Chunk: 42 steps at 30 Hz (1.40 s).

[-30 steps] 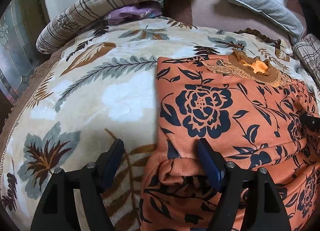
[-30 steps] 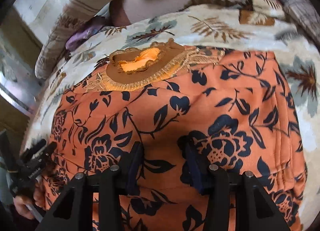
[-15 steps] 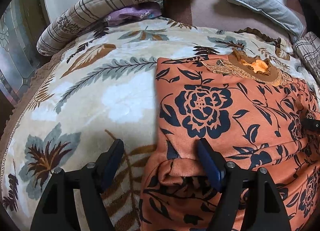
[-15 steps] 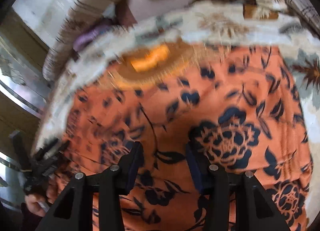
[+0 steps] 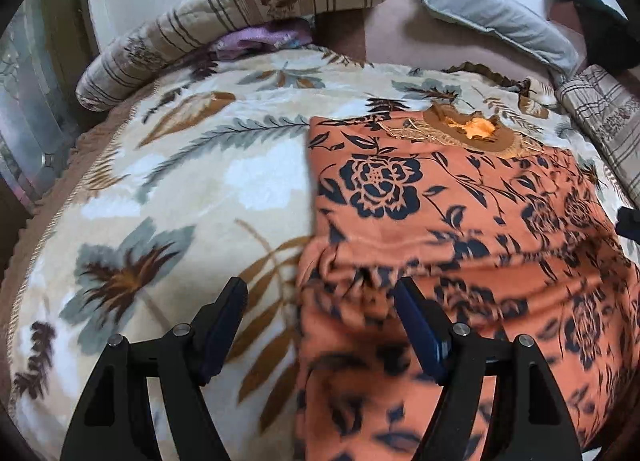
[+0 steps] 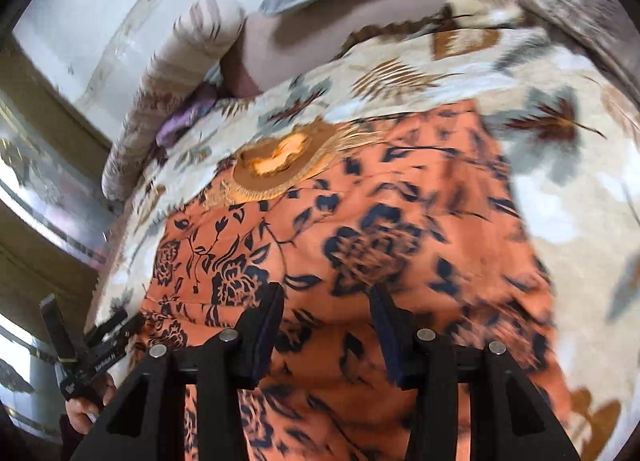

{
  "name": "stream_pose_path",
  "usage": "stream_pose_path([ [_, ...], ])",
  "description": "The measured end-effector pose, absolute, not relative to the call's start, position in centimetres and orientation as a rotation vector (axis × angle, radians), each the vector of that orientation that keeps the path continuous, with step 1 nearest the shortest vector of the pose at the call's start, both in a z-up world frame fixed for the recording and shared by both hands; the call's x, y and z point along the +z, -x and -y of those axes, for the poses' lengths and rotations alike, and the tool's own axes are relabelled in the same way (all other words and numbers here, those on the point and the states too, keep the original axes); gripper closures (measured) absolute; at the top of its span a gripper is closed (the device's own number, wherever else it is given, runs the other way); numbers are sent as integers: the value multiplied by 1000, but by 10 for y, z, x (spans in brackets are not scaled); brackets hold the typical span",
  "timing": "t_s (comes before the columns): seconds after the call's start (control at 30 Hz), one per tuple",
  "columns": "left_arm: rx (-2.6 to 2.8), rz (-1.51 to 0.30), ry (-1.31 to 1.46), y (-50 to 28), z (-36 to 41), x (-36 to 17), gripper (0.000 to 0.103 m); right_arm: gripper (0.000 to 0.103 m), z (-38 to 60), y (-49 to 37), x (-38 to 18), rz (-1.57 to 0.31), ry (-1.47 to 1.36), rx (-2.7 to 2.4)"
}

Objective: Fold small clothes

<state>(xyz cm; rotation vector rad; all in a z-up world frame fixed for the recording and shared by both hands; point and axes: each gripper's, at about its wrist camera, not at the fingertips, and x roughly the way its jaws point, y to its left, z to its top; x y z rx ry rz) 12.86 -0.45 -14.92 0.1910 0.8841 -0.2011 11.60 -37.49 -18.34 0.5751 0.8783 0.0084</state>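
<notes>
Left claw spread wide, black arms with dark blue pads, straddling the left edge of the orange velvety garment with navy rose print: left pad over the cream plush blanket with grey and brown leaves, right pad over a bunched fold of the orange cloth. Nothing pinched. Right claw likewise parted, pads apart with orange cloth showing between them; touching or hovering, cannot tell, motion blur over much of that view.

Writing: small white lettering on the black body of the left claw, seen low and left of the right claw in the right wrist view, too small to read. Bare fingers of the left hand wrapped round its handle just beneath.

Left wrist view only: garment lying flat ahead and right of the claw, brown collar with gold trim at the far end, a ridge of folded cloth crossing just ahead of the pads; dark tip of the right claw at the far right edge; striped beige bolster, purple cloth tucked under it, grey pillow and checked cushion farther off. Right wrist view only: glass-panelled wooden frame far left.
</notes>
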Motion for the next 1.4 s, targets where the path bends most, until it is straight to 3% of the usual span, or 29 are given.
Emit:
stream_pose_path([
  [0.5, -198, -1152, 131, -34, -96, -159, 27, 44, 431, 25, -196, -890, -741, -121],
  [0.67, -251, -1176, 90, -14, -82, -156, 27, 44, 422, 35, -200, -924, -726, -116],
  [0.8, -292, -1212, 5, 0, -61, -164, 41, 43, 415, 35, -202, -938, -709, -103],
  [1.4, -394, -1307, 7, 20, -55, -185, 51, 43, 415, 28, -213, -977, -754, -77],
])
